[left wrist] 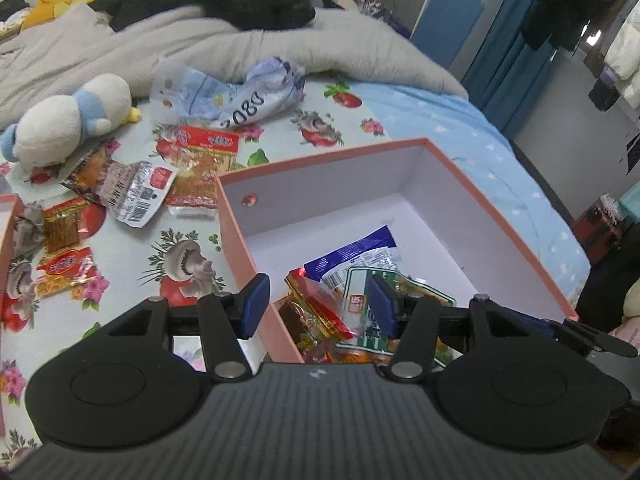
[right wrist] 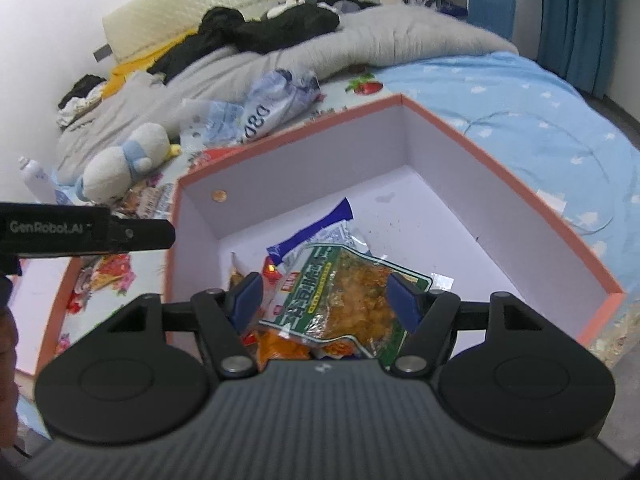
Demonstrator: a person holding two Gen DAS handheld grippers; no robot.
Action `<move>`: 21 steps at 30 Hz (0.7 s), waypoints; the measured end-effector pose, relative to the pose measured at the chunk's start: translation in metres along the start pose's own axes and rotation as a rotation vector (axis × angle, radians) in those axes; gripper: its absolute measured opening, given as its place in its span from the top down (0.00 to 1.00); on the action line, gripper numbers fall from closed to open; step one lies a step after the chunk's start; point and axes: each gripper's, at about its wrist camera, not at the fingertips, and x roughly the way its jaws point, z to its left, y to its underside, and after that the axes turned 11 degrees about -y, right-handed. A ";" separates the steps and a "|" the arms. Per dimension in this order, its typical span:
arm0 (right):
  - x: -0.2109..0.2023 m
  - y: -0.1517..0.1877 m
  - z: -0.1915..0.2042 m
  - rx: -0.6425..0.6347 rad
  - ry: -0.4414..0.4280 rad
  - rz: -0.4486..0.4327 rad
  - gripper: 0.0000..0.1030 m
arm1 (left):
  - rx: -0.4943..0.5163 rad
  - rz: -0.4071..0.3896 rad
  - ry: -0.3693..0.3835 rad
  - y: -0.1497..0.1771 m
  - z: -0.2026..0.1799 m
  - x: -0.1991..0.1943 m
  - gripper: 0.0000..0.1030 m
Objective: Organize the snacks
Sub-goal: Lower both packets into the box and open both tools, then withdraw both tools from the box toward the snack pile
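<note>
A pink box with a white inside (left wrist: 500,216) (right wrist: 520,200) sits on the bed and holds several snack packs: a green-edged pack (right wrist: 344,296) (left wrist: 404,292), a blue and white pack (left wrist: 356,256) (right wrist: 316,236) and a red and gold pack (left wrist: 320,312). My left gripper (left wrist: 318,300) is open over the box's near left wall, with nothing between its pads. My right gripper (right wrist: 326,300) is open just above the green-edged pack, one pad on either side of it. Several loose snack packs (left wrist: 120,188) lie on the flowered sheet left of the box.
A white and blue plush toy (left wrist: 68,120) (right wrist: 124,160) and crumpled blue-white bags (left wrist: 240,96) (right wrist: 276,100) lie behind the snacks. A grey duvet (left wrist: 240,40) with dark clothes fills the far bed. The box lid (right wrist: 44,312) lies at the left. The left gripper's body (right wrist: 80,232) shows beside it.
</note>
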 end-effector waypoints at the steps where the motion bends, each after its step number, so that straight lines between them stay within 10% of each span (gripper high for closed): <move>1: -0.006 0.002 0.004 -0.004 -0.004 -0.007 0.32 | -0.006 -0.013 -0.001 0.003 0.002 -0.009 0.41; 21: -0.094 0.051 0.095 -0.150 -0.157 -0.115 0.32 | -0.113 -0.185 -0.087 0.093 0.064 -0.162 0.41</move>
